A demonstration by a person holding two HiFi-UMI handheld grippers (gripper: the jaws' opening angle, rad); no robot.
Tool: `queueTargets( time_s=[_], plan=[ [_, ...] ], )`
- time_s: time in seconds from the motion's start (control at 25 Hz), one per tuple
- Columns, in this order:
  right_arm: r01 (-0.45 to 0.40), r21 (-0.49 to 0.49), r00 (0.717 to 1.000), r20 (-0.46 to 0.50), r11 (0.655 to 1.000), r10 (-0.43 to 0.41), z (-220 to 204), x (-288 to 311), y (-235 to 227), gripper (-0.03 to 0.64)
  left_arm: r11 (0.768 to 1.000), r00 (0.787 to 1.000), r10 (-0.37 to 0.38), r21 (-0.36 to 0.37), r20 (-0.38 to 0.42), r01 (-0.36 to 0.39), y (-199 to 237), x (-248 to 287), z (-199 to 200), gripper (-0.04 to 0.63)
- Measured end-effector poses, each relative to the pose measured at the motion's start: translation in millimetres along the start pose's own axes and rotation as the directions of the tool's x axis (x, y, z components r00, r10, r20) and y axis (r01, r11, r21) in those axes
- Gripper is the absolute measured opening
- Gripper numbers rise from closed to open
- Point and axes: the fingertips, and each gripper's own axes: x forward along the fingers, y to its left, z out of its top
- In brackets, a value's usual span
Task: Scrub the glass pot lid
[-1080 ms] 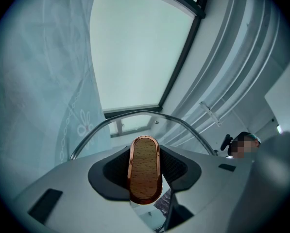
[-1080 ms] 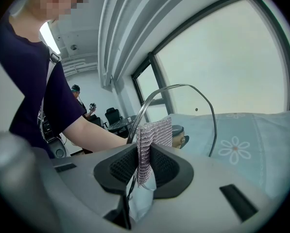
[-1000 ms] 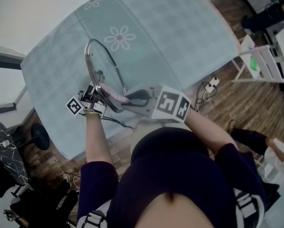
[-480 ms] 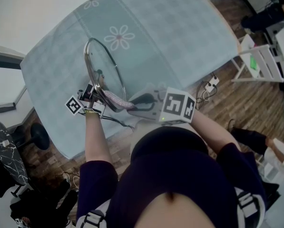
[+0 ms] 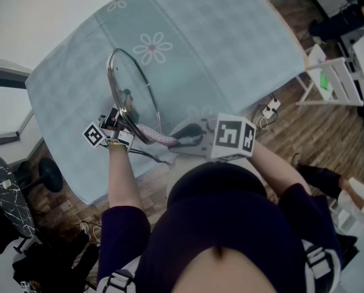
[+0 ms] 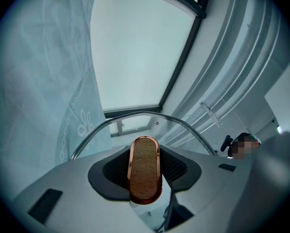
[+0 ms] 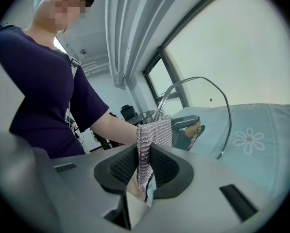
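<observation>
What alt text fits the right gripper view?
The right tool grips a silvery mesh scrub cloth. Beyond it, the left tool holds the glass lid on edge over a flowered tablecloth.

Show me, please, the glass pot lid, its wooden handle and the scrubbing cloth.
glass pot lid [image 5: 130, 72]: head view, the glass pane.
wooden handle [image 6: 145, 169]: left gripper view, middle of its face.
scrubbing cloth [image 7: 155, 132]: right gripper view, its free upper end.

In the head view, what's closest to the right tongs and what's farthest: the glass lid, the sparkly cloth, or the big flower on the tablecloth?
1. Sparkly cloth: pinched in the right tongs.
2. Glass lid: just left, standing on edge.
3. Big flower: beyond the lid, on the tablecloth.
</observation>
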Motion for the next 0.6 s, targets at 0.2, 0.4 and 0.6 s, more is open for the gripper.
queueTargets(
  time_s=[0.2, 0.4, 0.6],
  plan=[
    [-0.017, 0.001, 1.000, -0.002, 1.000, 0.017, -2, -6, 3, 0.078, 1.000, 1.000, 0.000, -0.001, -0.003, 0.000, 0, 0, -1, 0.166],
    [-0.013, 0.003, 1.000, -0.003, 1.000, 0.013, -4, -9, 4, 0.078, 1.000, 1.000, -0.003, 0.002, -0.012, 0.003, 0, 1, -1, 0.166],
    [0.044, 0.005, 0.999, -0.003, 0.999, -0.044, -8, -15, -6, 0.077, 1.000, 1.000, -0.002, 0.000, -0.010, 0.002, -1, 0, -1, 0.166]
  ],
)
